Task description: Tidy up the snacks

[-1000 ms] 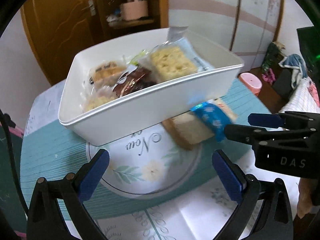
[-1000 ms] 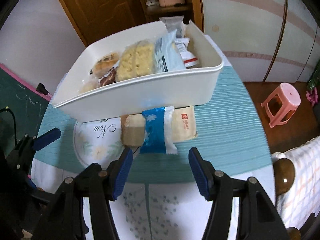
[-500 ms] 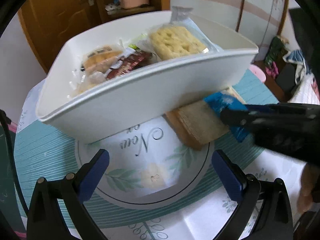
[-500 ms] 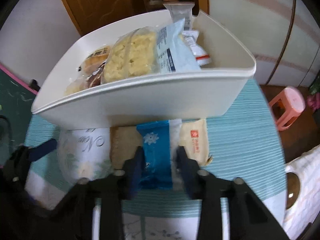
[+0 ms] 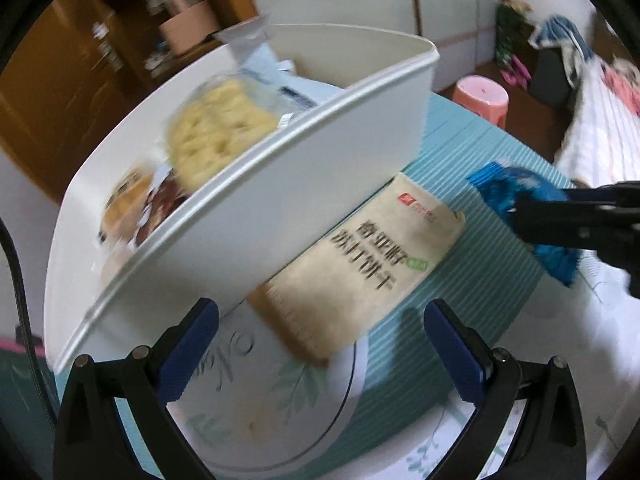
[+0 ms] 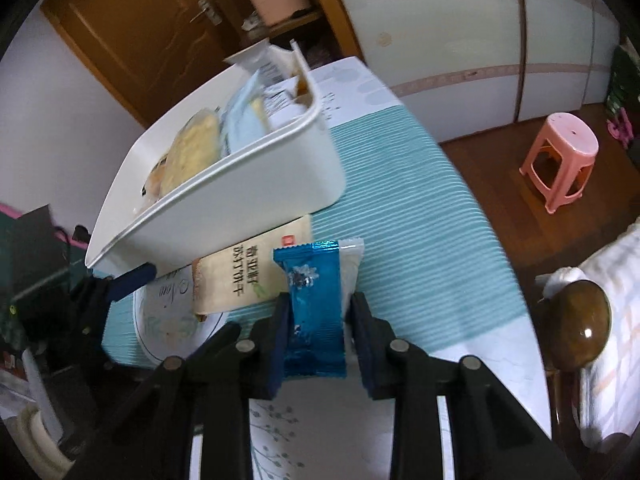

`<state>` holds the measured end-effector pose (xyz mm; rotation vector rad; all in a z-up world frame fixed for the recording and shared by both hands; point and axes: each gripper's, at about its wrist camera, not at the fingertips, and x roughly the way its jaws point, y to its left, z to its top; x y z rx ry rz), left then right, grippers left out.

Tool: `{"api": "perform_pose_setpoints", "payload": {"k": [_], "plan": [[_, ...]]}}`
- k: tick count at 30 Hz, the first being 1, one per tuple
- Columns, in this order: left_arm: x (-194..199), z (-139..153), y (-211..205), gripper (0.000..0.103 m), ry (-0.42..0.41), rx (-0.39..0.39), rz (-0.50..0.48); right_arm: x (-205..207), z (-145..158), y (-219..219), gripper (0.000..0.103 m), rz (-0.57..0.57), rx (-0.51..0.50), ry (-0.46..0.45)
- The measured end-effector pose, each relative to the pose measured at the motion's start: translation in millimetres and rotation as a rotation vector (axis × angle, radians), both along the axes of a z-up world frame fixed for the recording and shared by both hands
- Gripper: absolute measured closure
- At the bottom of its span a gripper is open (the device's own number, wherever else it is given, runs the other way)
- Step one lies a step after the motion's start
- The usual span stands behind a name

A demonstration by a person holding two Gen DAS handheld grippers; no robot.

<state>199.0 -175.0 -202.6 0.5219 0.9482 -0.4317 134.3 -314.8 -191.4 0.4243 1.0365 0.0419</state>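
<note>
At the far left of the right wrist view the left gripper (image 6: pixel 120 280) shows only as a dark frame with one blue pad, just beside the near corner of the white rectangular plastic bin (image 6: pixel 240 208); its own camera shows its blue-padded jaws standing wide apart with nothing between them (image 5: pixel 320 344). The bin sits on the table, which is covered by a teal striped cloth (image 6: pixel 400 208), and holds several wrapped snacks, among them a yellow crumbly biscuit in clear film (image 5: pixel 222 128) and a brown pastry (image 5: pixel 128 204). Just in front of the bin's long wall a beige flat cracker packet with dark printed characters (image 5: pixel 360 264) lies on the cloth, one end tucked against the base of the bin and the other overlapping a round printed design. To the right, the right gripper (image 6: pixel 318 320) is clamped on a blue foil snack packet with a white end (image 6: pixel 316 300), its pads pressing both sides. Further right a pink plastic stool (image 6: pixel 560 156) stands on the wooden floor.
</note>
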Motion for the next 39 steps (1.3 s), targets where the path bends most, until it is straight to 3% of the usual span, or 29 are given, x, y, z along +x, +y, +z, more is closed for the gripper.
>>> {"api": "perform_pose_setpoints", "payload": {"k": [2,10,15,18,20,23,30,39], "plan": [[5.7,-4.0,-6.8,0.001,0.016,0.016,-0.013,-2.3,0.2,-4.7,0.074,-0.013,0.0,-0.003],[19.5,-6.5,-12.5,0.0,0.172,-0.082,-0.049,-12.1,-2.2,-15.0,0.074,-0.046,0.017,0.0],[14.1,-4.5,-24.5,0.001,0.212,-0.047,-0.135,-10.7,-4.8,-18.1,0.074,-0.056,0.037,0.004],[0.5,-2.0,-34.2,0.01,0.206,-0.03,-0.21,-11.9,-4.2,-19.3,0.074,-0.057,0.04,-0.003],[-7.8,1.7,-41.4,0.024,0.193,-0.021,-0.247,-11.8,-4.4,-19.5,0.074,-0.057,0.038,-0.005],[-8.5,4.2,-46.9,0.029,0.187,-0.01,-0.248,-12.5,-3.2,-19.6,0.074,-0.06,0.032,-0.008],[-3.9,8.3,-50.2,0.028,0.15,-0.005,-0.215,-20.5,7.3,-23.6,0.074,-0.069,0.021,-0.038],[-1.0,3.0,-58.5,0.008,0.084,0.039,-0.218,-24.6,4.9,-27.6,0.074,-0.081,0.025,-0.028]]}}
